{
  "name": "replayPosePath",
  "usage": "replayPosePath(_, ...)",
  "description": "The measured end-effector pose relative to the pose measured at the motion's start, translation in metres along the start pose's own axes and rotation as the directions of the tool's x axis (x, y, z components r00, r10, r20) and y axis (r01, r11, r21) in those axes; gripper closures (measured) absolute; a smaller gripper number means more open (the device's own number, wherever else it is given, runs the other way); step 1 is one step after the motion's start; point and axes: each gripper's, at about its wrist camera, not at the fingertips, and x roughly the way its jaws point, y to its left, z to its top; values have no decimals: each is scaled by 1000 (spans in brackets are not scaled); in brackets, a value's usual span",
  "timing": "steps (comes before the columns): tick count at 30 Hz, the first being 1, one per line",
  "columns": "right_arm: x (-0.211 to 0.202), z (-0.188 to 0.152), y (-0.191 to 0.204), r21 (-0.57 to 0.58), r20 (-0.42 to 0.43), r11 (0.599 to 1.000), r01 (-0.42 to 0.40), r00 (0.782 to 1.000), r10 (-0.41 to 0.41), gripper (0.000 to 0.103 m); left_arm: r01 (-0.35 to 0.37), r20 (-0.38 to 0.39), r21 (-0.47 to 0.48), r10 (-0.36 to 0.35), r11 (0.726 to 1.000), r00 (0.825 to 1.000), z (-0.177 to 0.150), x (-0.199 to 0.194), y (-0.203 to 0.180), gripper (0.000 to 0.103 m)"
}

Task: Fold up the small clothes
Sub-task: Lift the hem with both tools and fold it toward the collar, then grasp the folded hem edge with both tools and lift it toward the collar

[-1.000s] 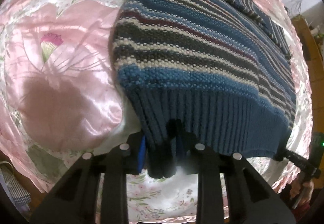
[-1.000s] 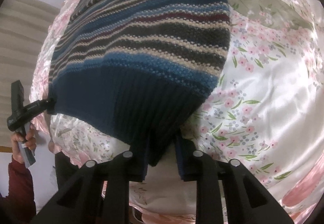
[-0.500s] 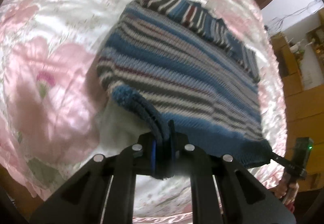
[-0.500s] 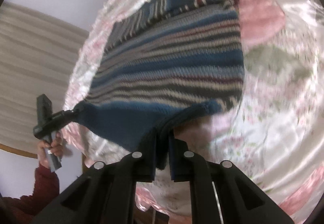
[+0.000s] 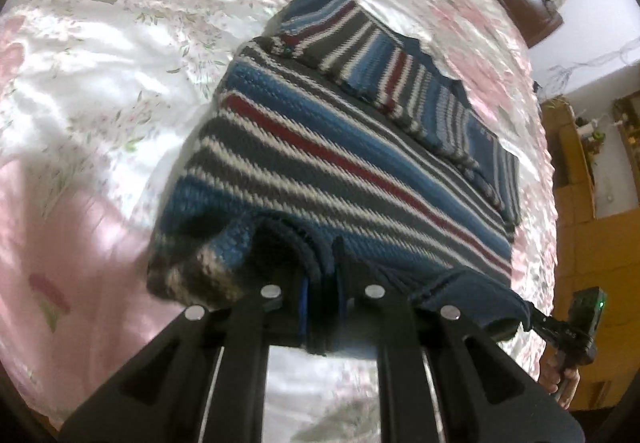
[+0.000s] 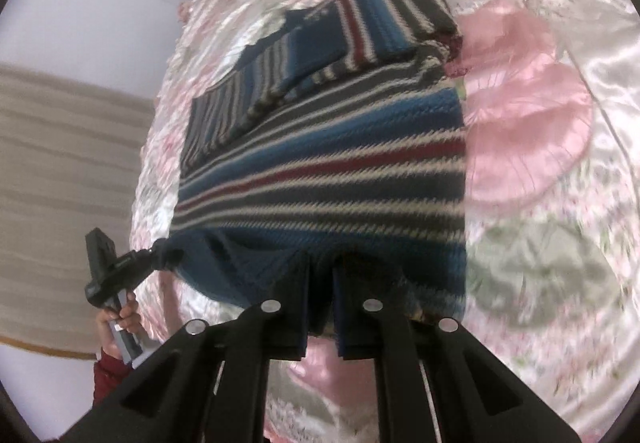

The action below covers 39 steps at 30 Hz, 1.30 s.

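- Left wrist view: my left gripper (image 5: 320,283) clenches the sweater (image 5: 340,147) hem, now carried further over the body.
- Right gripper (image 6: 322,283) clamps the hem's other corner; fold progressing.

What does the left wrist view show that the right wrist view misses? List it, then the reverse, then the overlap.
Left only: wooden furniture and the hand gripping the right tongs.
Right only: a beige curtain, a red sleeve and the left tongs.
Both: the striped sweater on a pink floral sheet, its blue hem pinched at two corners.
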Motion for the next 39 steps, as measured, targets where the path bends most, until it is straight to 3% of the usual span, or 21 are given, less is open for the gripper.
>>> replayPosePath(7,29,21,-14,3,-54,999,54,997,-54,91,-67,-48,19,68,998,997,15,39,-2,89)
replayPosePath(10,28,21,-21,19,-65,999,30,997,-29,89,-9,-75,-24,7,1000,997,18,38,4,83)
replayPosePath(11,26,21,-23,21,-67,1000,16,998,-15,87,21,-85,-45,-25,999,996,19,35,7,77)
replayPosePath(12,22,21,-26,33,-67,999,-5,998,7,82,48,-85,-67,-54,997,995,19,30,11,67)
replayPosePath(13,17,20,-29,41,-56,999,-7,998,10,61,53,-74,-77,-59,996,996,20,23,14,59)
replayPosePath(14,7,20,-33,45,-23,998,32,999,-31,45,50,-60,-78,-55,996,997,20,17,16,45)
replayPosePath(15,-4,20,-36,45,10,996,76,997,-76,28,55,-43,-75,-58,996,997,20,8,19,43)
replayPosePath(17,-23,19,-43,38,38,992,119,992,-121,34,40,-25,-71,-42,997,999,21,-7,24,42)
replayPosePath(21,-50,13,-36,-42,77,979,199,978,-196,34,-33,54,-47,35,998,998,19,-42,29,33)
replayPosePath(23,-55,8,-23,-114,88,966,234,970,-225,34,-81,100,-4,81,997,992,18,-59,25,33)
replayPosePath(26,-55,6,-5,-193,86,957,216,975,-203,34,-151,117,108,138,983,983,18,-64,11,31)
replayPosePath(28,-47,9,10,-230,75,954,191,981,-178,29,-185,107,196,167,963,980,19,-58,-3,29)
replayPosePath(33,-19,19,34,-280,36,945,169,985,-166,25,-192,32,365,194,911,980,24,-17,-35,26)
replayPosePath(39,10,27,38,-296,-10,942,159,985,-170,22,-177,-29,434,210,884,977,34,30,-48,26)
